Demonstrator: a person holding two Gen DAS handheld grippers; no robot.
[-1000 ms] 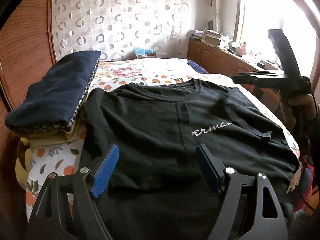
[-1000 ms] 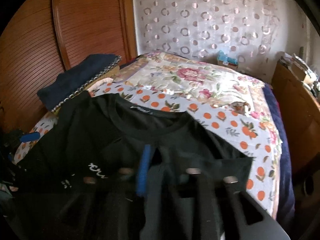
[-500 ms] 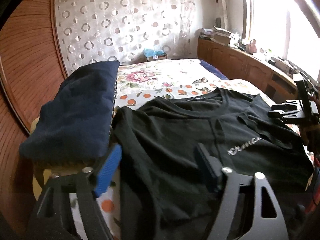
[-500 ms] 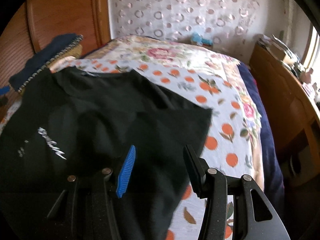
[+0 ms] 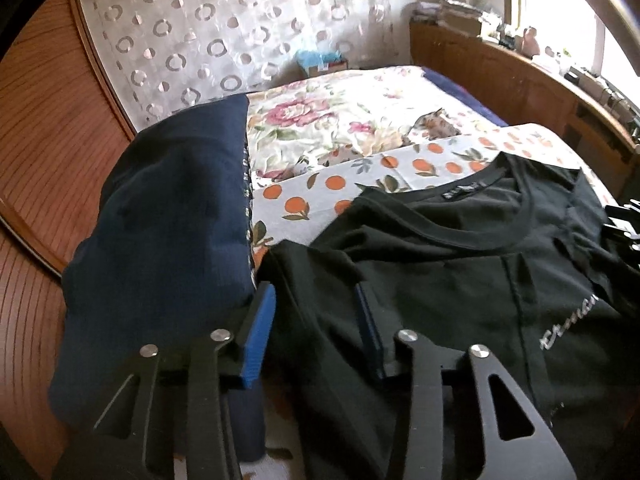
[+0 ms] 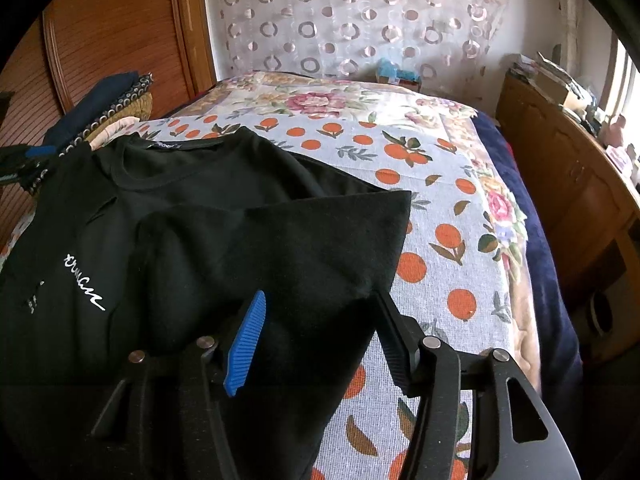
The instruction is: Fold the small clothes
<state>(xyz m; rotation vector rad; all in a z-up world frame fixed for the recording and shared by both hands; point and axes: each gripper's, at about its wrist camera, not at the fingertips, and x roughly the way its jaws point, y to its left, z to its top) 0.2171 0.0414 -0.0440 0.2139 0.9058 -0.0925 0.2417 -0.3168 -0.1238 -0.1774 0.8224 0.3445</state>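
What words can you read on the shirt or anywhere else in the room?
White handwriting on the chest of the black T-shirt: looks like "ermen", but the loopy script is cut off in the left view and not sure.
Neck label inside the collar: white letters, too small and blurred to read.
Boxes and books on the wooden cabinet: nothing readable.

Black T-shirt [image 6: 208, 216] — white cursive chest script, unreadable; neck label blurred.

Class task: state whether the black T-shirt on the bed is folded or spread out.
Mostly spread: the black T-shirt lies flat, neckline and chest lettering showing. Only one sleeve is folded across its front.
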